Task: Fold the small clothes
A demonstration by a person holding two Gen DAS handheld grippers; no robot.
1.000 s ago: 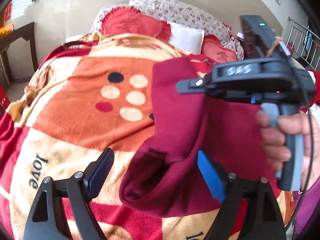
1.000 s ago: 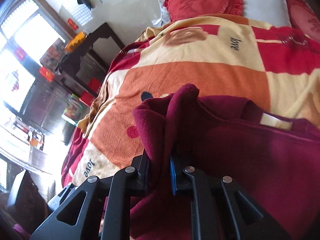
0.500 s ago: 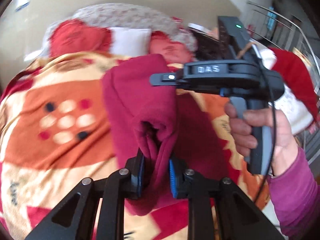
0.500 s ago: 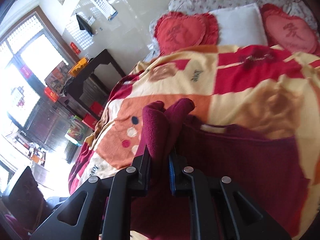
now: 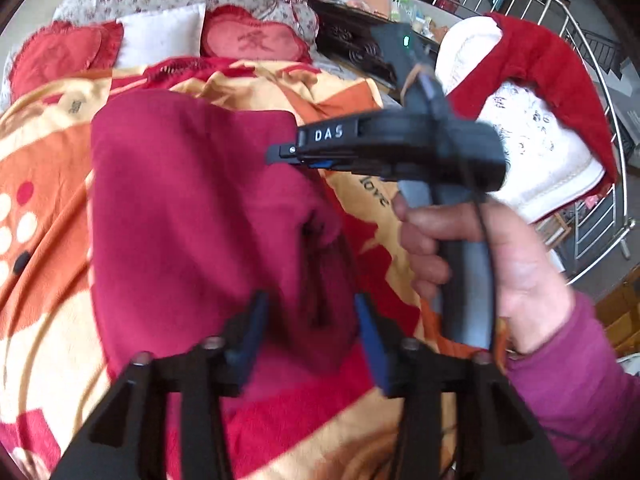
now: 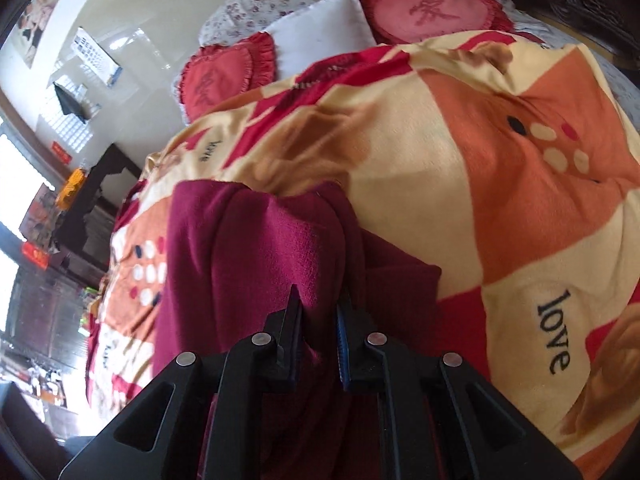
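Dark red fleece garment (image 5: pixel 192 216), small and soft, lies doubled over on the patchwork fleece blanket (image 6: pixel 500 208) of orange, cream and red squares that covers the bed. One folded layer spreads flat across the blanket; its near corner is bunched and lifted off the blanket.

Left tool (image 5: pixel 310 320): fingers parted now, blue pads either side of the garment's bunched corner with visible gaps. Half a second ago the same fingers were clamped on that bunch. So the left side has just let go; cloth sits slack between the pads, not gripped.

Right tool (image 6: pixel 320 324): clenched on a thick ridge of the garment, pads pressed into the fleece in its own view. In the left view the right tool (image 5: pixel 280 156) reaches in above the garment's far edge, held by the person's right hand (image 5: pixel 472 264) in a magenta sleeve. Grip unchanged from the earlier pictures.

Reading: the fold has been carried across and one end set down. Only the right-hand corner is yet to be placed. Likely the fold nears completion, with smoothing or a second fold to come. Motion blur around the left fingers; exact contact with the cloth uncertain.

Beyond the garment, at the head of the blanket: red heart-shaped cushions (image 6: pixel 432 12) and a white pillow (image 6: pixel 320 24).
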